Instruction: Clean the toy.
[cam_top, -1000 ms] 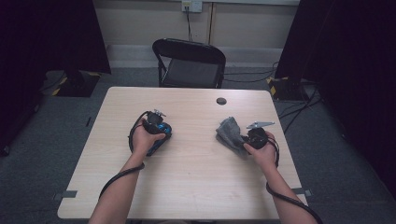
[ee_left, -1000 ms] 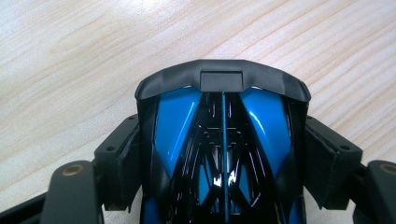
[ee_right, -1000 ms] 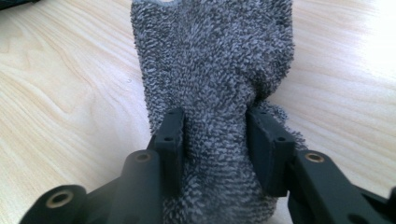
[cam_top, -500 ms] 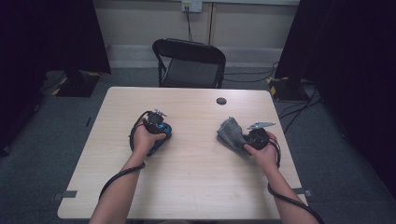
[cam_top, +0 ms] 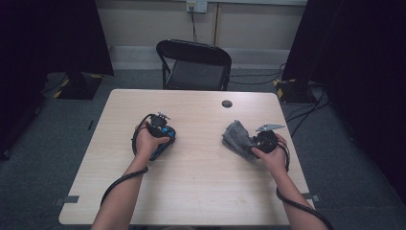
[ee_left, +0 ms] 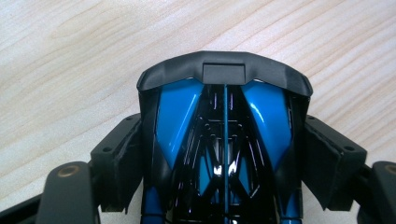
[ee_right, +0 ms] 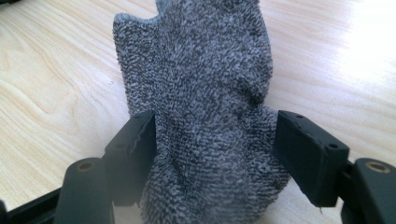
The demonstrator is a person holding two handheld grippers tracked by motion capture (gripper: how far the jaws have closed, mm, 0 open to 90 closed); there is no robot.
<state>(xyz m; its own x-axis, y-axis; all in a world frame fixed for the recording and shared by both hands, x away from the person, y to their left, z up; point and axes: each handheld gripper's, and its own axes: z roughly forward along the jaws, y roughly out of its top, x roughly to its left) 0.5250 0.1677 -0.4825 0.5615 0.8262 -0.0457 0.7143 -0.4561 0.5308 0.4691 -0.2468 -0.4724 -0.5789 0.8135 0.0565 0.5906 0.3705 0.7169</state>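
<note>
Grey terry cloth (ee_right: 205,116) sits between the jaws of the right gripper (ee_right: 212,154). These jaws have just been opening. The left pad lies against the fabric edge; the right pad stands clear of it, a strip of wood showing in the gap. No squeeze on the cloth: the grip is released, the cloth bunched and standing up from the surface between the pads.

High view: the cloth (cam_top: 238,139) lies crumpled on the right half of the surface (cam_top: 201,191), just ahead and to the left of the right gripper (cam_top: 253,143), with the right hand (cam_top: 273,155) wrapped round the gripper body. A cable trails back along the forearm.

Left gripper (ee_left: 224,154): jaws set wide around a glossy blue-and-black object (ee_left: 224,130), apparently a toy car. Both pads lie tight against its black flanks, so the object is held. Its rounded black end points away from the camera, over bare wood.

High view: left hand (cam_top: 148,143) near the middle-left of the surface, the blue object (cam_top: 163,139) showing under the gripper (cam_top: 165,141). The two hands are well apart.

Further out: a small dark round cap (cam_top: 227,103) on the far part of the surface, a black folding chair (cam_top: 196,67) behind it, grey carpet around.
</note>
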